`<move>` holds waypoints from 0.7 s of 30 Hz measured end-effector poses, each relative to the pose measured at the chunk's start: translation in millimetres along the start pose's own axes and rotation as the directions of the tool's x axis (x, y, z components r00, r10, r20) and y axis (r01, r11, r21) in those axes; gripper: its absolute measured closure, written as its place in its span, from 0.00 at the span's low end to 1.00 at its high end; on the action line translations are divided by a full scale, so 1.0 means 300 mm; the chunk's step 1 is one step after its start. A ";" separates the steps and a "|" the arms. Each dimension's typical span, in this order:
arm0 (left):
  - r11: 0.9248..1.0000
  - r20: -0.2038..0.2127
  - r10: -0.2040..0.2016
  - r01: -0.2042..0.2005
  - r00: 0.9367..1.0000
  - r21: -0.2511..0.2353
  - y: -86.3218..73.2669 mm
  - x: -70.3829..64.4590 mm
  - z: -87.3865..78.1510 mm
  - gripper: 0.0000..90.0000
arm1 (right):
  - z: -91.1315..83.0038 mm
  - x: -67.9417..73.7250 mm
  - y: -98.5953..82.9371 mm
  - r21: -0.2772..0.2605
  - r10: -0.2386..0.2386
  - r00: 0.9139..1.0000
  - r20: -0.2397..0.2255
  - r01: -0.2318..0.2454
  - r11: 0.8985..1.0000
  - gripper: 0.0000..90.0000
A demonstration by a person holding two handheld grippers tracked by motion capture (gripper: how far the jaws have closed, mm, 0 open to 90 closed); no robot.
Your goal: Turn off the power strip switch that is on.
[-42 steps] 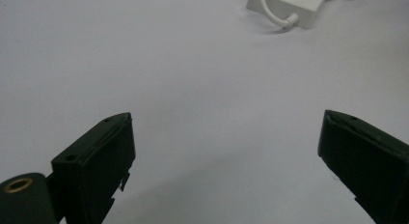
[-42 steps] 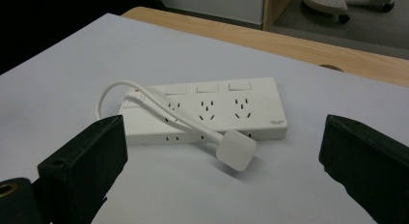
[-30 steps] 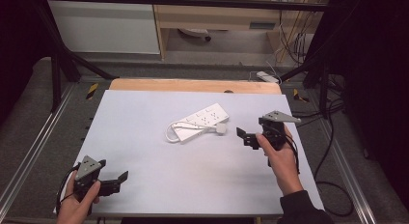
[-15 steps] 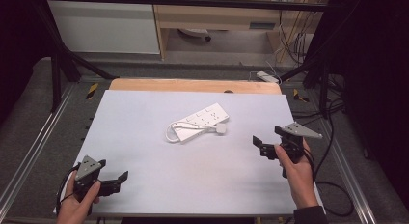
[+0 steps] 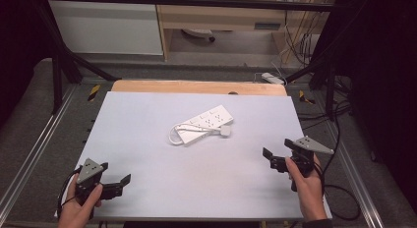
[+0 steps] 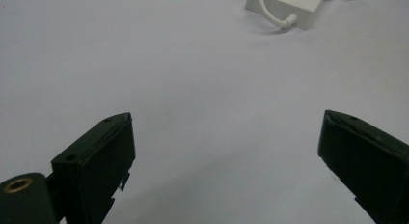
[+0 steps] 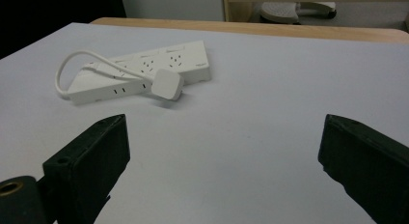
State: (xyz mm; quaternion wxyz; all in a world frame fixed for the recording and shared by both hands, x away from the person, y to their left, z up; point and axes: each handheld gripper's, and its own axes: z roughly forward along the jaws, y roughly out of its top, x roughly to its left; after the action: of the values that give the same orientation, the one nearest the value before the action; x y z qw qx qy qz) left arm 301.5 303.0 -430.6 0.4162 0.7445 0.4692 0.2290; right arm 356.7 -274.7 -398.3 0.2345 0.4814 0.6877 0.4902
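While both grippers rest wide apart at lower frame corners, white power strip (image 5: 204, 124) lies mid-frame on table (image 5: 147, 120), long axis lower-left to upper-right, plug (image 5: 225, 131) beside it. Left gripper (image 5: 118, 183) spread, empty. Right gripper (image 5: 268, 158) spread, empty.

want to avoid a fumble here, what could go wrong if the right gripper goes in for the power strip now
The plug leans loose against the power strip, so a grab at that side may pinch only the plug and drag the strip by its short cable. The strip lies flat on the smooth white table and could slide when nudged. The right gripper and the left gripper are both open and well clear of it.
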 end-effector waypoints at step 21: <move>1.000 0.006 0.004 -0.004 1.000 -0.006 0.002 -0.003 -0.002 0.07 | 0.014 -0.001 -0.107 0.029 -0.024 1.000 0.011 0.024 0.999 0.03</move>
State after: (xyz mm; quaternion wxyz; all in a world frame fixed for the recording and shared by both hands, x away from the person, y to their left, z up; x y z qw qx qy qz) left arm 301.0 302.2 -429.8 0.4195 0.7447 0.4657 0.2290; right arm 346.1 -274.8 -428.9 0.2374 0.4794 0.6989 0.4747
